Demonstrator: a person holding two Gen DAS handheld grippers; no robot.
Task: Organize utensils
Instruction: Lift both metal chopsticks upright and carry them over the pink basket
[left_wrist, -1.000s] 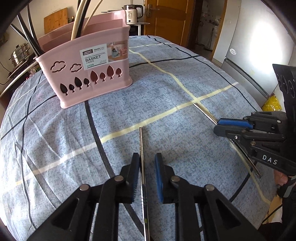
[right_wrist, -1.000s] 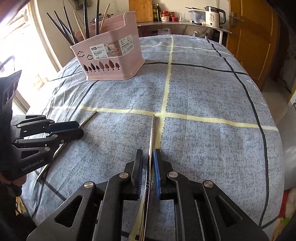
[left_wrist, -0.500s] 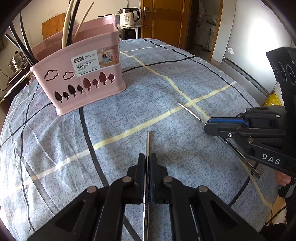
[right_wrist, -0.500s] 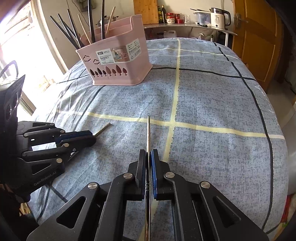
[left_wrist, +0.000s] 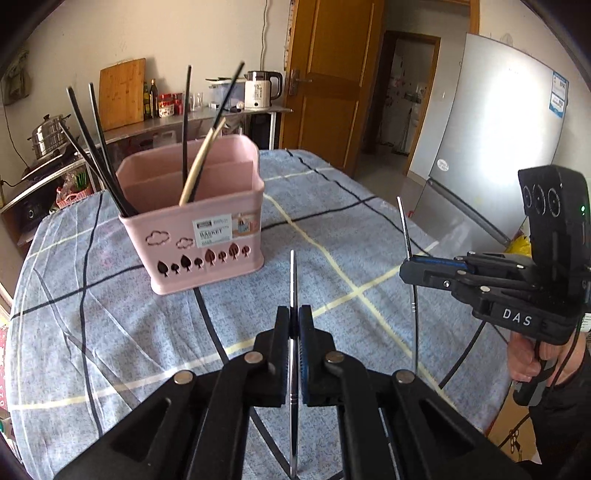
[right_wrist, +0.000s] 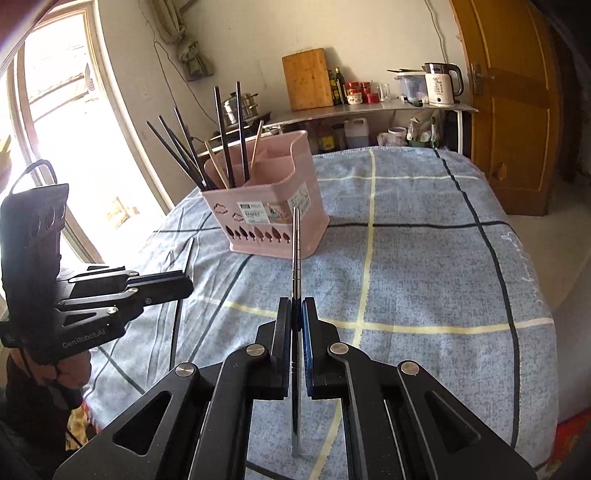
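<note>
A pink chopstick basket (left_wrist: 192, 221) stands on the blue checked tablecloth (left_wrist: 110, 332), with several black and two wooden chopsticks standing in it; it also shows in the right wrist view (right_wrist: 273, 214). My left gripper (left_wrist: 294, 325) is shut on a metal chopstick (left_wrist: 292, 277), held above the table and pointing toward the basket. My right gripper (right_wrist: 296, 314) is shut on a second metal chopstick (right_wrist: 296, 240), raised off the table. The right gripper appears in the left wrist view (left_wrist: 406, 267), the left gripper in the right wrist view (right_wrist: 186, 284).
A refrigerator (left_wrist: 498, 147) stands right of the table. A counter (right_wrist: 369, 107) behind the table holds a kettle (right_wrist: 441, 83), bottles and a cutting board. A wooden door (right_wrist: 517, 92) is at the back. A bright window (right_wrist: 55, 129) is at the left.
Both grippers lifted their metal chopsticks off the tablecloth and tilted them upward. The left gripper, open around its chopstick a second ago, has closed on it. The basket now looks farther away.
</note>
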